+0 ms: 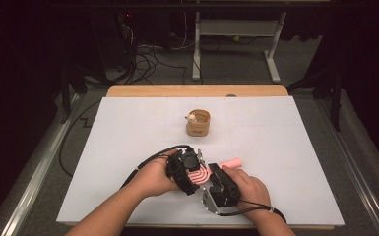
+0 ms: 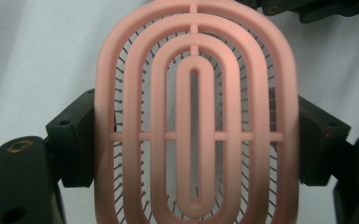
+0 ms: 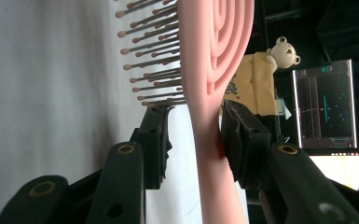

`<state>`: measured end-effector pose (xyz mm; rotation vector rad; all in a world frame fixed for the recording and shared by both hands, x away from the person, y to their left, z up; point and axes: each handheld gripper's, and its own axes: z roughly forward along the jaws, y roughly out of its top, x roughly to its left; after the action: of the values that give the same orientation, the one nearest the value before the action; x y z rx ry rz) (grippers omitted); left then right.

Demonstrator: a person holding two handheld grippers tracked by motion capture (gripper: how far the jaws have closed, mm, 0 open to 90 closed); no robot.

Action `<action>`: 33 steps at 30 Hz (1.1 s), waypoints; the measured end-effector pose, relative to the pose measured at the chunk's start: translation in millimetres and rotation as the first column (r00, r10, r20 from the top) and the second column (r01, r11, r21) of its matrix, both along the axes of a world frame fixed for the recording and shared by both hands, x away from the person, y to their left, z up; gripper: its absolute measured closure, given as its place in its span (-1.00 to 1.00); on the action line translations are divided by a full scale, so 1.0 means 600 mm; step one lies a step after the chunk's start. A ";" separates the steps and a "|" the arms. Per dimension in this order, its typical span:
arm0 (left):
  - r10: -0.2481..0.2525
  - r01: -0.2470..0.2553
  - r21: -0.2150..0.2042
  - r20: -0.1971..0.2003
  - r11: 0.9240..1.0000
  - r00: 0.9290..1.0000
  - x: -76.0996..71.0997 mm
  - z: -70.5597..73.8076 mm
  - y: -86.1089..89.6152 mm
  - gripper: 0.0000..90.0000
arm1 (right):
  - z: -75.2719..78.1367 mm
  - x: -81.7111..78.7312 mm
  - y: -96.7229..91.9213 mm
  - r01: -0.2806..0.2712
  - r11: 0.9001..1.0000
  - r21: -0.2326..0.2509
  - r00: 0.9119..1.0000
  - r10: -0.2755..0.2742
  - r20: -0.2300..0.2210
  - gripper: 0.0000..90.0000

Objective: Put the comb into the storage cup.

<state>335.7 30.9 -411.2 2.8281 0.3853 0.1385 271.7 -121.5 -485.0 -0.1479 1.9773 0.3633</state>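
While the left gripper (image 1: pixel 193 173) is clamping the pink hairbrush's (image 1: pixel 203 175) head by both edges above the white surface (image 1: pixel 128 128), the right gripper's (image 3: pixel 193 133) fingers are standing narrowly around its neck (one pad touching, the other apart).

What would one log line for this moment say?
left gripper: shut on pink hairbrush head | right gripper: open around its neck | teddy basket: behind, untouched

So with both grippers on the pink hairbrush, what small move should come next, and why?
Probably finish closing the right gripper on the hairbrush neck: one pad touches, the bristle-side pad stands apart. The left gripper already clamps the head's edges, so it stays steady.
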 end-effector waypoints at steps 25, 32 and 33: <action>0.002 -0.002 0.009 -0.001 1.000 1.000 0.003 0.001 0.003 -0.57 | 0.004 -0.003 -0.009 0.021 1.000 0.008 0.999 -0.021 0.029 0.39; -0.002 0.002 0.006 -0.008 1.000 1.000 0.000 -0.002 -0.004 -0.56 | 0.003 -0.004 -0.002 -0.005 1.000 -0.006 0.999 0.006 0.036 0.52; -0.002 0.002 0.005 -0.011 1.000 1.000 0.000 -0.003 -0.005 -0.57 | 0.003 -0.003 -0.002 -0.004 1.000 -0.012 0.999 0.004 0.035 0.55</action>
<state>335.9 27.9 -412.7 2.8351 0.3849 0.1230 269.6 -122.7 -483.3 -0.1649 1.9445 0.3499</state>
